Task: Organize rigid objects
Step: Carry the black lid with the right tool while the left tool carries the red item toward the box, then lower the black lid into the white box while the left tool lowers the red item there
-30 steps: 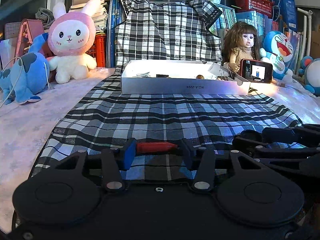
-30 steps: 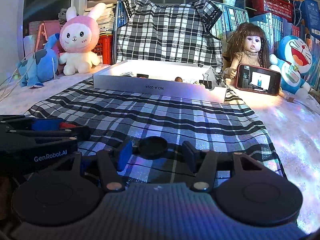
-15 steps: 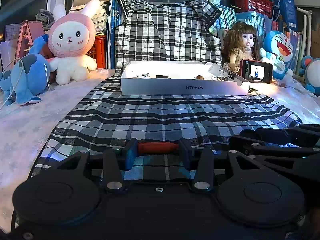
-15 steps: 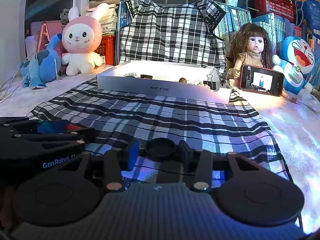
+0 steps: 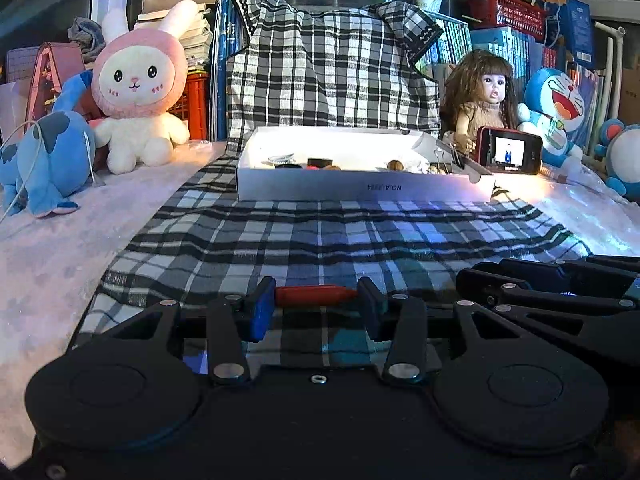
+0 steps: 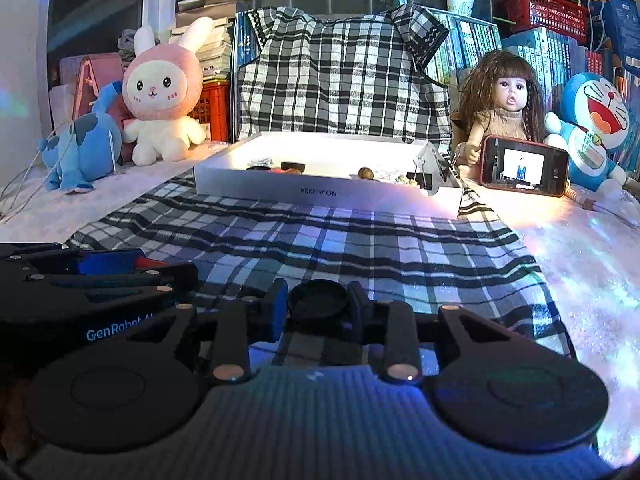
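Note:
My left gripper [image 5: 316, 300] is shut on a red stick-shaped object [image 5: 316, 296], held crosswise between its blue pads above the checked cloth [image 5: 320, 236]. My right gripper [image 6: 318, 306] is shut on a round black lid [image 6: 318, 300]. The right gripper shows at the right edge of the left wrist view [image 5: 560, 284], and the left gripper at the left of the right wrist view [image 6: 100, 276]. A white shallow box [image 5: 360, 188] with several small items stands at the cloth's far end; it also shows in the right wrist view [image 6: 320, 192].
Behind the box hangs a checked shirt [image 5: 332, 68]. A pink rabbit plush [image 5: 140, 88] and blue plush [image 5: 44, 164] sit far left. A doll [image 5: 480, 96], a lit phone [image 5: 508, 150] and a Doraemon plush [image 5: 556, 108] stand far right. Books fill the back.
Both grippers have risen a little and moved slightly forward toward the box, each still holding its object.

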